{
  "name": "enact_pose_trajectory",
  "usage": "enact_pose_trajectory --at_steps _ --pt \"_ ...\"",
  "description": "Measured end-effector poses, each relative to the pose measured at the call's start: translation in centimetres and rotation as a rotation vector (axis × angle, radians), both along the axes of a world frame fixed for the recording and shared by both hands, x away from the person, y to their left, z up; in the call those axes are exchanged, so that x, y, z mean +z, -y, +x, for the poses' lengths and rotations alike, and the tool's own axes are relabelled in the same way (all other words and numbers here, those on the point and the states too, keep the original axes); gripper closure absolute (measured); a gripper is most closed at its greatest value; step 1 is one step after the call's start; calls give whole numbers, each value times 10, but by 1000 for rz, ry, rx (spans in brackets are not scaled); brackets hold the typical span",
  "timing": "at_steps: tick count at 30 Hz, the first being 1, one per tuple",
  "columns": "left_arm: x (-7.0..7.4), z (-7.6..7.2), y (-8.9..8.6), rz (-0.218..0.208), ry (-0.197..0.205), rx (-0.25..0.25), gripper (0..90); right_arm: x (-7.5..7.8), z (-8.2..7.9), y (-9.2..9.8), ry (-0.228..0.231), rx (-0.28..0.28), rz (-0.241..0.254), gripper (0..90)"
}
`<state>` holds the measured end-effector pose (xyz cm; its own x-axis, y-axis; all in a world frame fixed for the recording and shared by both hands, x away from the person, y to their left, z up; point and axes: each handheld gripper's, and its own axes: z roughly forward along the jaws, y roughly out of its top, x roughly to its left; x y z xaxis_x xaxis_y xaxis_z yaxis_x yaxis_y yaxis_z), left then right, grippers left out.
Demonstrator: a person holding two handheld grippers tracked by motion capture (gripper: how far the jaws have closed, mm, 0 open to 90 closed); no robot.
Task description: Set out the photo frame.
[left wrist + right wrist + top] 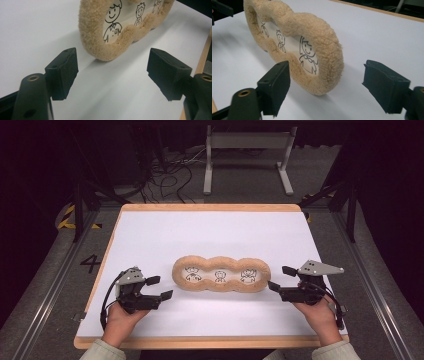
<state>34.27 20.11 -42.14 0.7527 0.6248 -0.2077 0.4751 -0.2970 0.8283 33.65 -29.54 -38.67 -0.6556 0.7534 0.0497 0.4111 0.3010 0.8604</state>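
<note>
Both hands sit at the near edge of the table (150, 227), the left gripper (161, 288) and right gripper (281, 278) each with jaws wide and empty. Between them lies a fuzzy tan three-lobed frame (221, 274), apart from both, its three openings showing cartoon figures.

- The left gripper (163, 287) is held in the person's left hand (119, 316), low at the near left, its jaws pointing toward the right.
- Its jaws stand wide apart with nothing between them.
- The right gripper (281, 278) sits in the right hand (320, 312), jaws pointing left.
- Its jaws also gape, gripping nothing.
- Both forearms come in from the near edge in pale sleeves (102, 351).
</note>
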Motion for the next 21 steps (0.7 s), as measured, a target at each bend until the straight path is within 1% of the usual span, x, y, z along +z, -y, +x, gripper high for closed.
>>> enact_pose_trajectory --at_steps 3,4,5,6,7,8,10,12,14,16,17,19,21 --pt "1 -4 -11 -18 -4 22 253 0 -2 9 2 25 11 183" --pt "1 -5 -15 -31 -14 29 254 1 -3 11 8 29 15 181" --pt "1 -5 -18 -32 -4 36 254 2 -4 14 14 34 17 182" --pt "1 -6 -20 -40 -17 40 254 2 -5 16 15 38 18 181" --pt "0 -6 -24 -49 -22 47 254 3 -5 17 19 42 13 182" --pt "0 -6 -26 -53 -17 55 254 3 -6 20 24 45 12 181" --pt "0 -6 -29 -52 -21 59 253 3 -6 21 25 47 15 181" --pt "-2 -5 -35 -55 -22 81 253 2 -7 27 26 54 11 177" --pt "-3 -4 -39 -53 -25 96 253 1 -7 32 24 69 22 180" --pt "-5 -4 -42 -51 -27 101 253 0 -6 37 30 80 25 183" --pt "-6 -3 -44 -43 -22 105 253 -1 -6 40 35 80 25 183" --pt "-8 -2 -47 -52 -32 108 253 -4 -6 45 42 83 27 182" --pt "-10 -1 -49 -48 -36 111 253 -7 -6 50 45 81 18 181"
